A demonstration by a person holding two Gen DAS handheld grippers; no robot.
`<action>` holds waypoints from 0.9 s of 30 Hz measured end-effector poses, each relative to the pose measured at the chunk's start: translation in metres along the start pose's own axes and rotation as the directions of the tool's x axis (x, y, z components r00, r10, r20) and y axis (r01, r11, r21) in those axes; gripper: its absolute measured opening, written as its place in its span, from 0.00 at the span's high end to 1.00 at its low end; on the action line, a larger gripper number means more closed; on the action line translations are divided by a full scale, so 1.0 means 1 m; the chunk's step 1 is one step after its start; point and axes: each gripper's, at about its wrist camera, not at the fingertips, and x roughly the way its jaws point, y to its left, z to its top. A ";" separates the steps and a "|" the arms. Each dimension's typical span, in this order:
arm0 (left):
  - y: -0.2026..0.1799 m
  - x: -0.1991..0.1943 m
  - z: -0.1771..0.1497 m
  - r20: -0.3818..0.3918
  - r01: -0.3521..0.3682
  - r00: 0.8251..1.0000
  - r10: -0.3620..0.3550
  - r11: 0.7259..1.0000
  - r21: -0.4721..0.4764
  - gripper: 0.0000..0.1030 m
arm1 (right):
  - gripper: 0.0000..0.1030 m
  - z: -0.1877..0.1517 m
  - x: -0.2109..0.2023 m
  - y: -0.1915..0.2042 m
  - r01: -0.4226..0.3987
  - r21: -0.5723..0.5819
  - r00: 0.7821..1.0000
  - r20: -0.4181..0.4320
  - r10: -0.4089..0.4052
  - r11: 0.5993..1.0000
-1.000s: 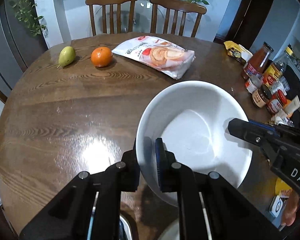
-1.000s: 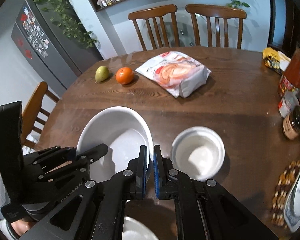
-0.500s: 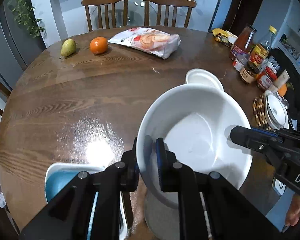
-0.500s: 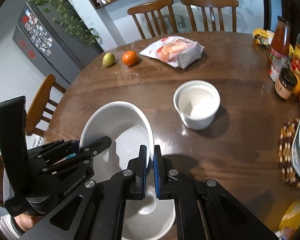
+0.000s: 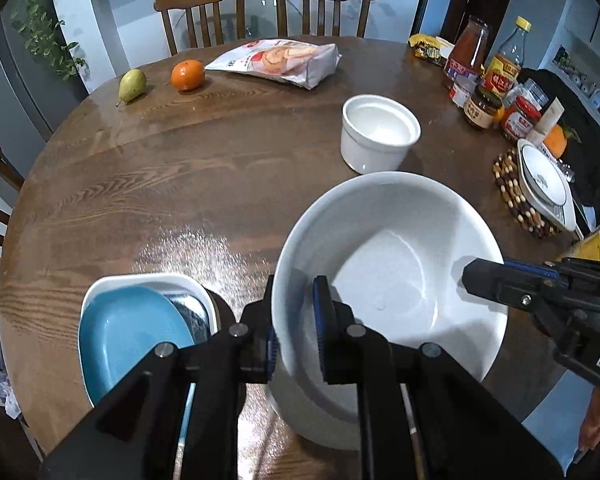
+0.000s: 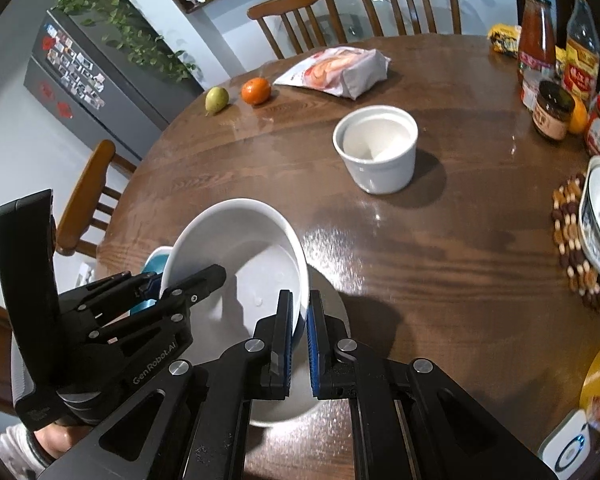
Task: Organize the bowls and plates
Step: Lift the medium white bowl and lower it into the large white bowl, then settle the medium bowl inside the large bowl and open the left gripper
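A large white bowl (image 5: 392,264) hangs tilted over the near part of the round wooden table (image 5: 180,184). My left gripper (image 5: 294,312) is shut on its left rim and my right gripper (image 5: 474,276) pinches the opposite rim. In the right wrist view the right gripper (image 6: 299,316) clamps the large bowl (image 6: 244,256) by its edge, with the left gripper (image 6: 216,274) across from it. Directly under the held bowl sits another white bowl (image 5: 312,420), partly hidden. A blue plate (image 5: 132,332) lies in a white square dish (image 5: 100,288) to the left. A small white bowl (image 5: 380,132) stands farther out.
A pear (image 5: 132,84), an orange (image 5: 187,75) and a snack bag (image 5: 280,60) lie at the far side. Jars and bottles (image 5: 488,80) crowd the right edge, beside a beaded trivet (image 5: 512,192) bearing a white dish (image 5: 544,180). Wooden chairs (image 5: 204,16) stand around the table.
Both grippers have carried the large bowl back toward the table's near edge. The blue plate, the square dish and the lower white bowl have come into view; the small bowl lies farther away.
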 end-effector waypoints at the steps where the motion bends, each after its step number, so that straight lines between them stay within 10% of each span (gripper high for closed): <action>1: -0.001 0.001 -0.002 -0.005 0.000 1.000 0.000 1.000 0.000 0.87 | 0.93 -0.003 0.000 -0.001 -0.001 0.001 1.000 -0.004 0.001 1.000; 27: -0.013 0.029 -0.029 -0.099 -0.032 0.994 0.035 0.999 0.039 0.83 | 0.92 -0.032 0.029 -0.010 0.009 0.006 0.992 -0.122 -0.008 1.000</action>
